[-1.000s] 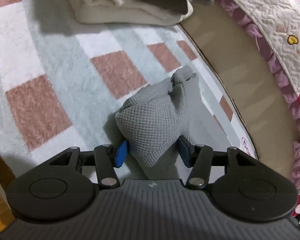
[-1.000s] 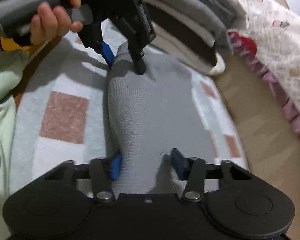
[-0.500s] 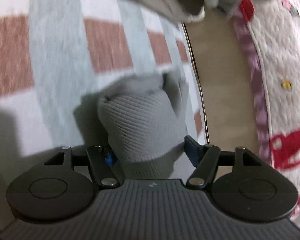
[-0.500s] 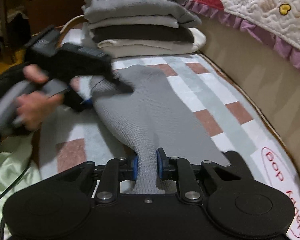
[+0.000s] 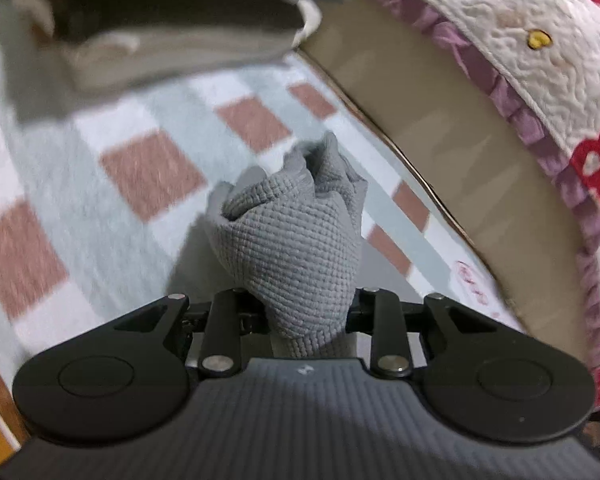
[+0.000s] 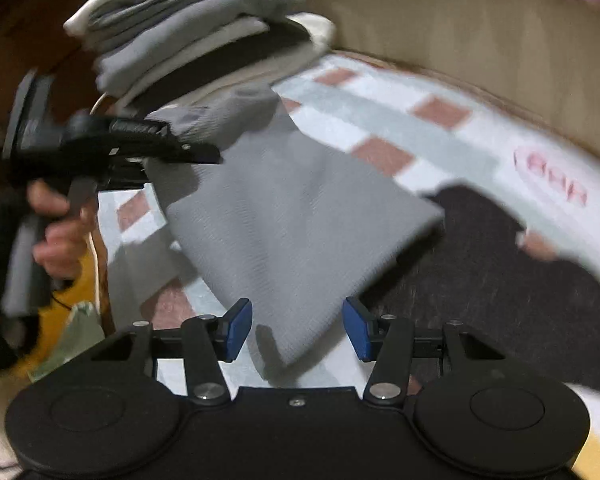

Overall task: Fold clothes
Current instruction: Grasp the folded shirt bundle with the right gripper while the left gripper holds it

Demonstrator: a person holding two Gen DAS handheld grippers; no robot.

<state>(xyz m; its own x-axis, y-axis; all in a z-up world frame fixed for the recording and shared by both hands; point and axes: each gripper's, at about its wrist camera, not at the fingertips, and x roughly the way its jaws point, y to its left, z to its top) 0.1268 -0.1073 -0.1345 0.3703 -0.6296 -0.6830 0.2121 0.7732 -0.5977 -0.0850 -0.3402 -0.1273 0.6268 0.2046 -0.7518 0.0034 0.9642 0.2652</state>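
While the left gripper (image 5: 308, 314) bites a bunched corner of the grey knit garment (image 5: 296, 248), its fingers are closed tight on the cloth, which bulges up at the lower centre of the left wrist view. In the right wrist view that same left gripper (image 6: 196, 152) shows at the middle left, held in a hand (image 6: 56, 232), pinching the garment's (image 6: 292, 216) far corner. From there the grey cloth spreads down across the centre of the frame, over a checked mat (image 6: 400, 128) of pale green, white and brown squares. The right gripper (image 6: 298, 328) sits at the bottom centre with its blue-padded fingers (image 6: 238, 328) spread wide, holding nothing; the garment's near corner lies between them, touching neither pad. A stack of folded clothes (image 6: 196, 44) rests at the upper left, just beyond the garment. A quilted cover (image 5: 500, 32) with a purple frill fills the upper right of the left wrist view.
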